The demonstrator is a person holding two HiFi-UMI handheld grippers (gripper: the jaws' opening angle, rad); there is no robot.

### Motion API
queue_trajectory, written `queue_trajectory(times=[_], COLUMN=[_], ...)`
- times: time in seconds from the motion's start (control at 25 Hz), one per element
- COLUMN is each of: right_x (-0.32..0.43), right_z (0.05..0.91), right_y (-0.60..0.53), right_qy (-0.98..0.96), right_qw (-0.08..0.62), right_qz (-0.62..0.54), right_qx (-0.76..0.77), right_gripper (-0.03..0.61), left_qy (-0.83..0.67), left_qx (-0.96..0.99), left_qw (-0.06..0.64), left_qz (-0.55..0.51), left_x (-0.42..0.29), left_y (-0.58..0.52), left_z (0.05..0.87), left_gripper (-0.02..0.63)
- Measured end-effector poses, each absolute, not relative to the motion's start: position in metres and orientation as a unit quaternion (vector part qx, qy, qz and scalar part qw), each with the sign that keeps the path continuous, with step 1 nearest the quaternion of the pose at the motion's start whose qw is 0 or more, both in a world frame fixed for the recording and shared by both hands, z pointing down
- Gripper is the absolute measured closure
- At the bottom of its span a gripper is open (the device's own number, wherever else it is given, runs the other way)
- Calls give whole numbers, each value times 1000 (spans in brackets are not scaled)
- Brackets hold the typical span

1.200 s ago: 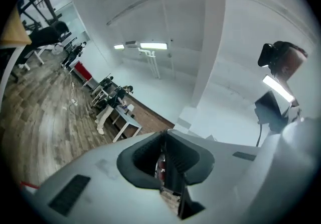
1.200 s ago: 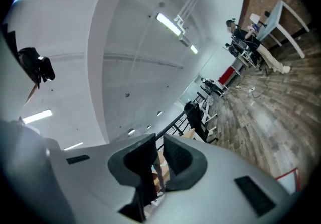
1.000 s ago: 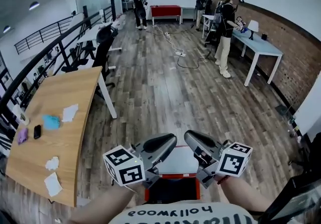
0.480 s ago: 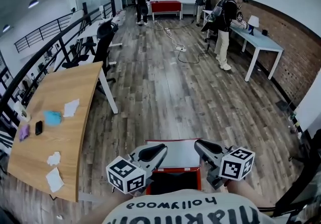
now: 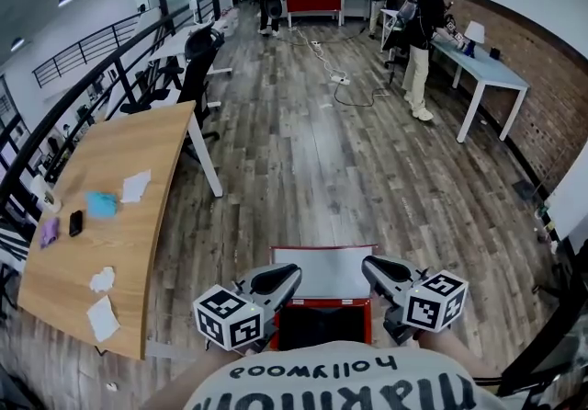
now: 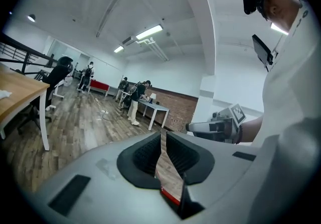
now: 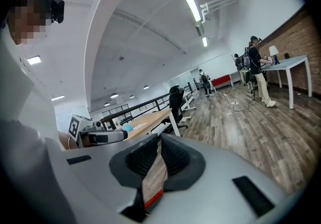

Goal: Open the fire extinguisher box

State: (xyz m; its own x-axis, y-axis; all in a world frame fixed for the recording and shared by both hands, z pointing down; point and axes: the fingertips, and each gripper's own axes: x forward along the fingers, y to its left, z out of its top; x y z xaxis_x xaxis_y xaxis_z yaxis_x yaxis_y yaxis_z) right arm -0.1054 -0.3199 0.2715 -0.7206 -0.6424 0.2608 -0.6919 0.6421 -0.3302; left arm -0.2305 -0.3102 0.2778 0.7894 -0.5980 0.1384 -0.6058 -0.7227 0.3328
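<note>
Closest in: left claw (image 5: 280, 278) clenched, pads all but touching. Nothing pinched, just floor and a red edge peeking through the slit. Same deal with right claw (image 5: 378, 270): been closing down just now, and empty too.

Sitting right between the two claws and a bit below them: red fire extinguisher box (image 5: 323, 307), flat on the grey plank floor (image 5: 303, 169). Squarish red frame, dark opening facing up. Long axis running straight away from the claws, with a smooth white panel (image 5: 322, 272) trimmed in thin red lying flat between the tips and just past them.

Off to the left of the left claw: curved wooden surface (image 5: 138, 215) with paper scraps (image 5: 135, 186).

Way beyond the right claw: a person (image 5: 424, 50) at a white table (image 5: 496, 77) along a brick wall (image 5: 551, 114).
</note>
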Motion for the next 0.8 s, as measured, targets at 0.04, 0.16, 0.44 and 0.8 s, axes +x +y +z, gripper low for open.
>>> queue_trajectory(times=[0.04, 0.16, 0.44, 0.8], right_x=[-104, -99, -91, -86], right_z=[272, 275, 282, 285], right_y=[-322, -325, -327, -328], right_qy=[-903, -899, -889, -887], right_qw=[60, 55, 41, 44], right_qz=[203, 208, 225, 233], right_qx=[374, 382, 396, 397], right_gripper=[548, 560, 569, 569], left_qy=[-326, -327, -319, -314], left_qx=[927, 925, 926, 926], left_qw=[186, 196, 201, 207], left_qz=[9, 7, 18, 24], left_x=[-231, -232, -223, -215], left_y=[-311, -311, -309, -307], left_z=[279, 283, 290, 290], left_gripper=[577, 577, 577, 577])
